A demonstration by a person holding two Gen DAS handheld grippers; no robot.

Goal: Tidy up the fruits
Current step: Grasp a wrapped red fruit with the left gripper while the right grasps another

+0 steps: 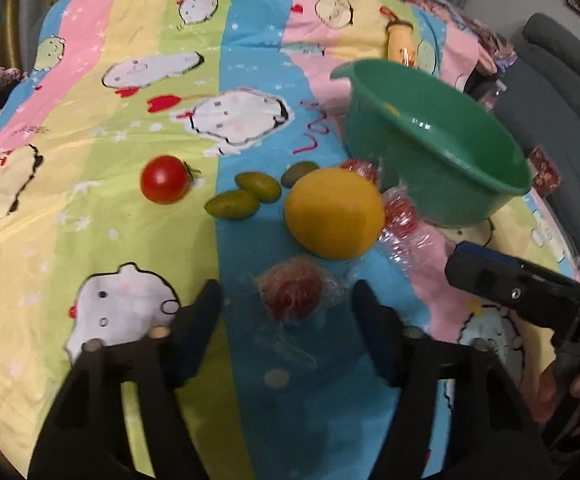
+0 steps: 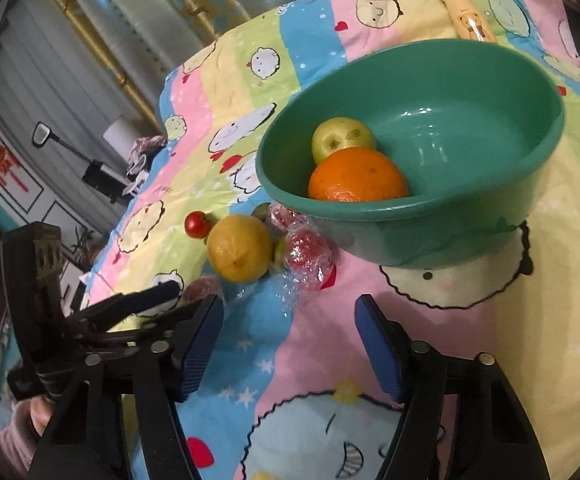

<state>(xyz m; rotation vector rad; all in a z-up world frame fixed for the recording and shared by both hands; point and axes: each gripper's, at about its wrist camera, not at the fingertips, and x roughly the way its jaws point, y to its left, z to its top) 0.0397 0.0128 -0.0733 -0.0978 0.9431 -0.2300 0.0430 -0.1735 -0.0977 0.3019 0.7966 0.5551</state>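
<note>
on bedsheet [image 1: 90, 128] | 2 green fruits [image 1: 246, 196] side-by-side, long axes roughly horiz.

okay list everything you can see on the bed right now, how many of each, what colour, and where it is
bowl: one, green, on the bedsheet right of the loose fruit
orange: one, orange, inside the bowl
pale green fruit: one, yellow-green, in the bowl behind the orange
lemon: one, yellow, on the sheet beside the bowl
tomato: one, red, left of the other fruit
small green fruits: three, olive green, between tomato and lemon
plastic-wrapped red fruits: three, red; one in front of the left gripper, two beside the lemon
bottle: one, cream, beyond the bowl
bedsheet: one, pastel stripes with cartoons
left gripper: one, black, open, nearest wrapped fruit between its fingers
right gripper: one, black with blue pads, open over the sheet
</note>
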